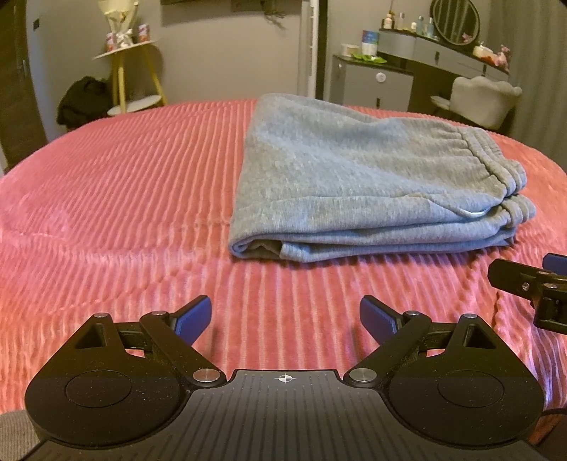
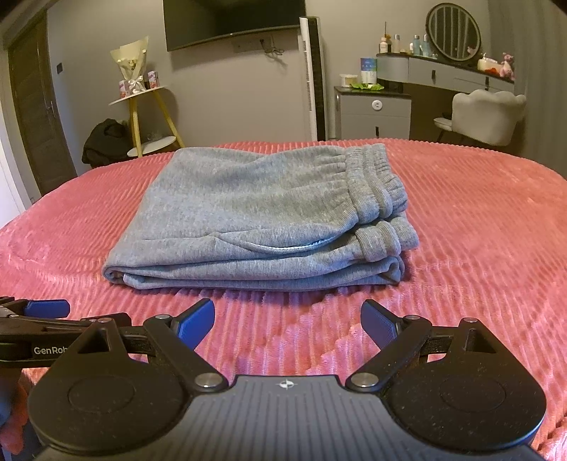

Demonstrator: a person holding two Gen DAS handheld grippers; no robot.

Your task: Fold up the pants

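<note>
Grey sweatpants [image 1: 354, 177] lie folded in a compact stack on the pink ribbed bedspread [image 1: 124, 198], waistband to the right. They also show in the right wrist view [image 2: 262, 216], centred ahead. My left gripper [image 1: 285, 319] is open and empty, held over the bedspread short of the stack's near edge. My right gripper [image 2: 287, 324] is open and empty, also short of the stack. The right gripper shows at the right edge of the left wrist view [image 1: 531, 283]; the left gripper's finger [image 2: 46, 305] shows at the left edge of the right wrist view.
Beyond the bed stand a yellow-legged side table [image 2: 145, 106] with a bouquet, a dark bag [image 2: 106, 142] on the floor, a tower fan [image 2: 313, 78], a grey cabinet [image 2: 372, 113], a vanity with mirror [image 2: 453, 33] and a pale chair [image 2: 485, 113].
</note>
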